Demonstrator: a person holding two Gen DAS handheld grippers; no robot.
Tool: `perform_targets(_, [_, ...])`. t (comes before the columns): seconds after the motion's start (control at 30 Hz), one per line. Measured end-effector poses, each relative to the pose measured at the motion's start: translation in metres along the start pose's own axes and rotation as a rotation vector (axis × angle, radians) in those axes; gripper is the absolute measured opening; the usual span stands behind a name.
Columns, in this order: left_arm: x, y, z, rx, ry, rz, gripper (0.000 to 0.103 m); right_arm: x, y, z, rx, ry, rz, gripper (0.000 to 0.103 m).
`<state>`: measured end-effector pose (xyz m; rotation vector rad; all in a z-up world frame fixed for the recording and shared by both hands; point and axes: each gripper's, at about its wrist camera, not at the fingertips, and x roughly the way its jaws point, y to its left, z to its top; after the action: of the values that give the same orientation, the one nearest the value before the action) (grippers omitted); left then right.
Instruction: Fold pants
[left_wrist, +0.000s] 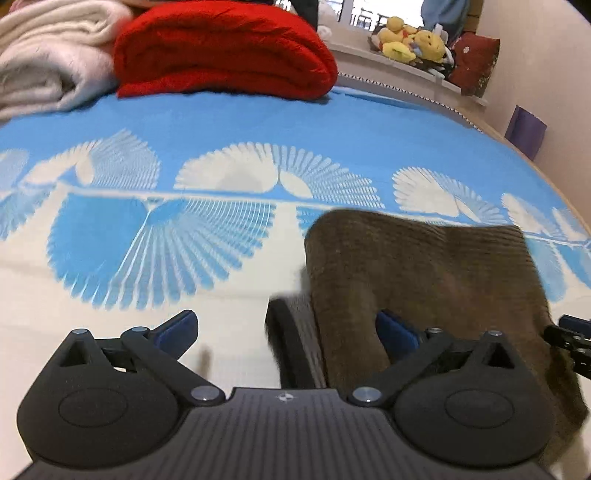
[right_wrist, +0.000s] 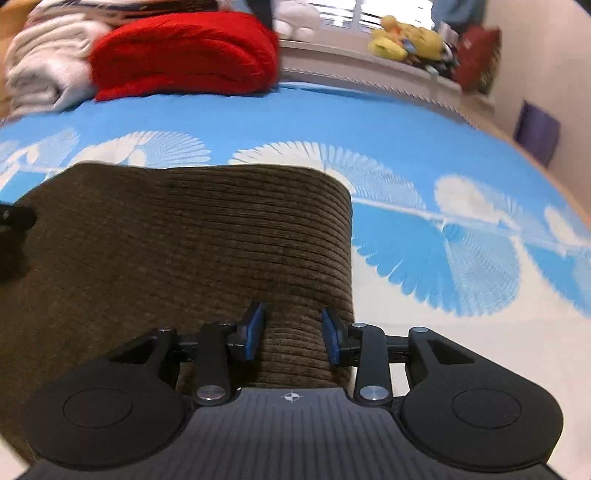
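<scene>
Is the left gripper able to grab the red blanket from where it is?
Probably not yet. The left gripper is open over the brown pants, and the red blanket lies far across the bed.

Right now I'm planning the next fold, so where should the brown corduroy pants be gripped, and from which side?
Judging from both wrist views, grip the brown corduroy pants at their near edge, coming in low from the front. The right gripper already straddles a raised ridge of cloth beside the right border, jaws apart. The left gripper is wide open at the left border. The far edge lies flat on the bedspread.
</scene>
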<state>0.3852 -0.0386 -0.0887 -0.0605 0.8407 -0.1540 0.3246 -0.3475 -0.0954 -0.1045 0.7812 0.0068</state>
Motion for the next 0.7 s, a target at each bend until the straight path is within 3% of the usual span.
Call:
perform_targets(0.13, [-0.037,-0.015,-0.039,0.096,0.013,-0.03,0.103,-0.036,0.004,-0.028,-0.037,0.114,0.08,0.055])
perform_targets(0.2, [-0.039,-0.027,-0.064,0.164,0.057,-0.045,0.103,-0.038,0.015,-0.049,-0.086,0.068,0.048,0.056])
perform_targets(0.27, [-0.047,-0.03,-0.082,0.15,0.035,-0.018,0.103,-0.044,0.022,-0.053,-0.089,0.032,0.005,0.057])
perform_targets(0.33, [-0.063,-0.026,-0.086,0.111,0.037,-0.027,0.103,-0.063,0.023,-0.052,-0.014,0.05,-0.021,0.059])
perform_targets(0.4, [-0.084,-0.02,-0.09,0.092,0.039,-0.033,0.103,-0.084,0.025,-0.064,0.04,0.049,-0.011,0.07])
perform_targets(0.47, [-0.113,-0.019,-0.098,0.117,0.043,-0.032,0.103,-0.103,0.035,-0.082,0.037,0.07,-0.058,0.072])
perform_targets(0.6, [-0.176,-0.021,-0.135,0.158,-0.013,-0.063,0.103,-0.166,0.063,-0.113,0.075,-0.081,-0.062,0.098])
perform_targets(0.7, [-0.198,-0.024,-0.169,0.173,-0.047,-0.075,0.103,-0.2,0.086,-0.137,0.083,-0.173,-0.095,0.1])
